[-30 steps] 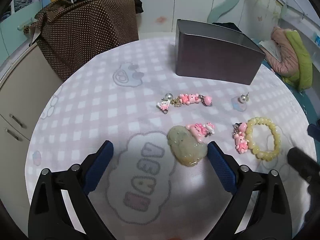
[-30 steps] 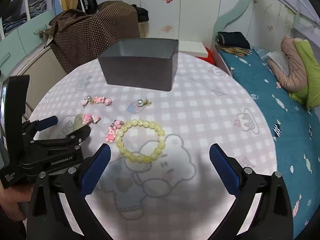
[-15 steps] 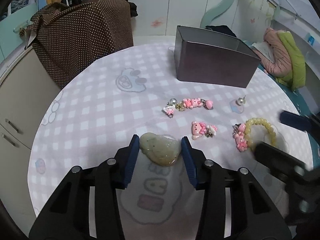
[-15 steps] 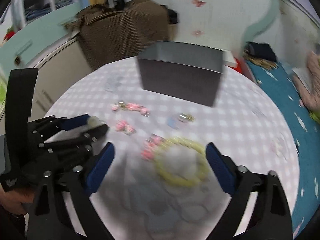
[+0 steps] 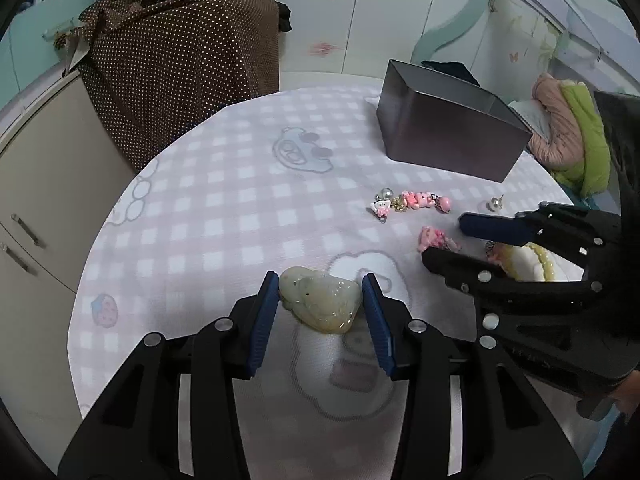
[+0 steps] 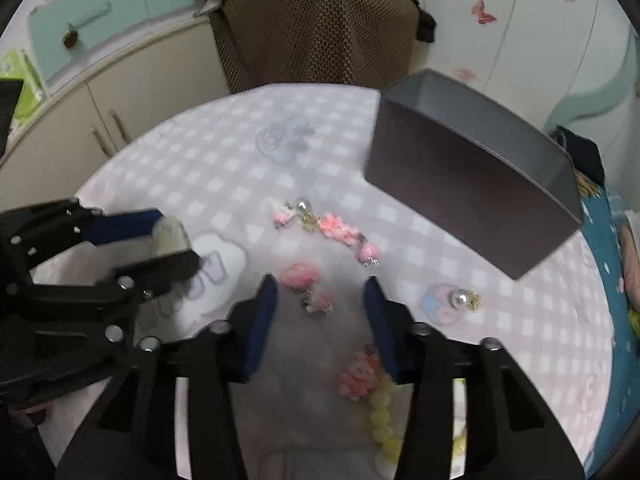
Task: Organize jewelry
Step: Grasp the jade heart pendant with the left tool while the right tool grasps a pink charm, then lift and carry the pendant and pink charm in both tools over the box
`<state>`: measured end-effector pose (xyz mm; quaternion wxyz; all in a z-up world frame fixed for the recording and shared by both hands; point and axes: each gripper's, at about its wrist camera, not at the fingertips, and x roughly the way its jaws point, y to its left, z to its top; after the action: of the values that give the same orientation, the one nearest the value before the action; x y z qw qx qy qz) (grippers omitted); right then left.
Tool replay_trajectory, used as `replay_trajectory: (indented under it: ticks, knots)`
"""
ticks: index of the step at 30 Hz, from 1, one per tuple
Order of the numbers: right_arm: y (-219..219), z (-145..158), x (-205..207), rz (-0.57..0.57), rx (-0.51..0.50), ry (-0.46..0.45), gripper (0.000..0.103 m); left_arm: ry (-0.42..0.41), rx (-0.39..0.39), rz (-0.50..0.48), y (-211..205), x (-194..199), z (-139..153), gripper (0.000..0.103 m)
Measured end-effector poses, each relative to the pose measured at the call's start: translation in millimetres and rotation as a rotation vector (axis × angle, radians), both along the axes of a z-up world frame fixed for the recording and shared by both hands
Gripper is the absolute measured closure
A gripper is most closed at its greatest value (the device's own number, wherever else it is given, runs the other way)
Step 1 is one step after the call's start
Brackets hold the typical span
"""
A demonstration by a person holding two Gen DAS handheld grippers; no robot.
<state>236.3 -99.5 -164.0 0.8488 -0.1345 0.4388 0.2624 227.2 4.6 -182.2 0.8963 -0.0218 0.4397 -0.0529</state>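
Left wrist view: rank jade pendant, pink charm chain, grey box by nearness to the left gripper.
1. jade pendant, between the left gripper jaws.
2. pink charm chain, farther out, right of centre on the cloth.
3. grey box, farthest, at the table's far right.

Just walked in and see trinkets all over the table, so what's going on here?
A person is sorting jewelry with two handheld grippers. The left gripper has its jaws closed on a pale jade pendant. The right gripper hangs open over a pink charm. More pink charms, a pearl earring and a yellow bead bracelet lie on the checked tablecloth. The gray box stands behind them; its inside is not visible.
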Motion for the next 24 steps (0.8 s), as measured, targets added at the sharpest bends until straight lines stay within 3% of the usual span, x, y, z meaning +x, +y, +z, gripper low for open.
replay_trajectory:
  ticks: [2,5,12,24]
  knots:
    - [4,2,-3,0.017,-0.003,-0.003,0.090,0.000,-0.008,0.000,2,-1,0,0.060]
    - [5,1,-8,0.020,-0.004,-0.004,0.090,0.000,-0.020,-0.001,3,-3,1,0.060]
    - [-13,16,-7,-0.010,0.106,0.014,0.090,-0.015,-0.043,0.005,9,-8,9,0.060]
    - [-42,64,-9,-0.044,0.187,-0.048,0.090,-0.111,-0.048,-0.029,0,-2,56,0.060]
